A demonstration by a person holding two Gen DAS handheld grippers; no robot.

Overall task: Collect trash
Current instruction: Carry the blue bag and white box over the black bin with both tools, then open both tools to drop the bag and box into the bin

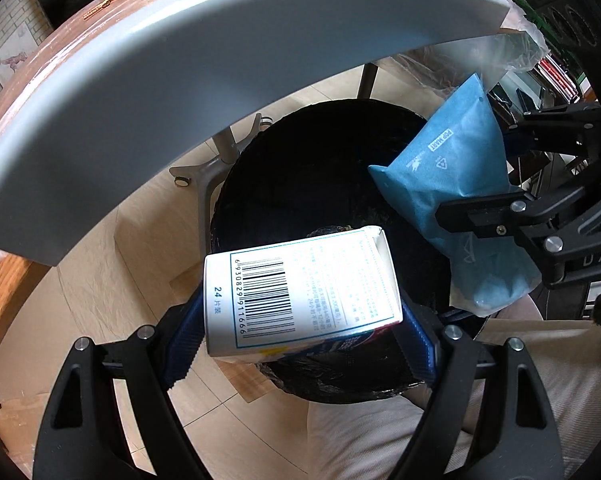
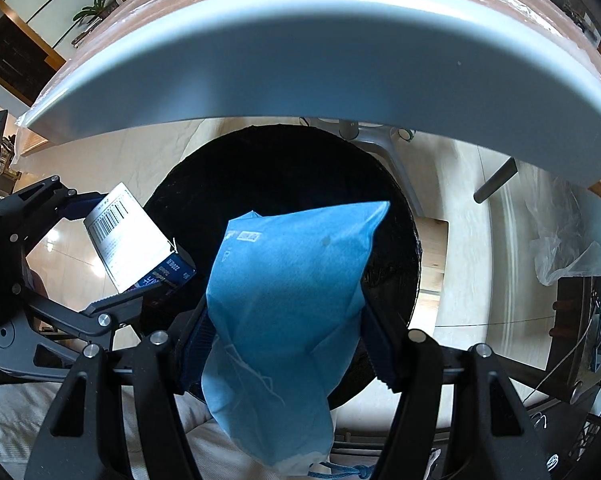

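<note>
Below the table edge (image 1: 220,60), the left claw (image 1: 300,344) clamps the white box (image 1: 300,284) and the right claw (image 2: 288,336) the blue pouch (image 2: 288,280), both over the black bin (image 1: 300,168). Released off-centre, the box may strike the rim and fall to the floor.

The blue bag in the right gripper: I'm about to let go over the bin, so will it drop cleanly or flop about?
The blue bag is probably soft and light: it creases where the right gripper pinches it. It likely crumples rather than rolls, so it may drape on the black bin rim.
</note>
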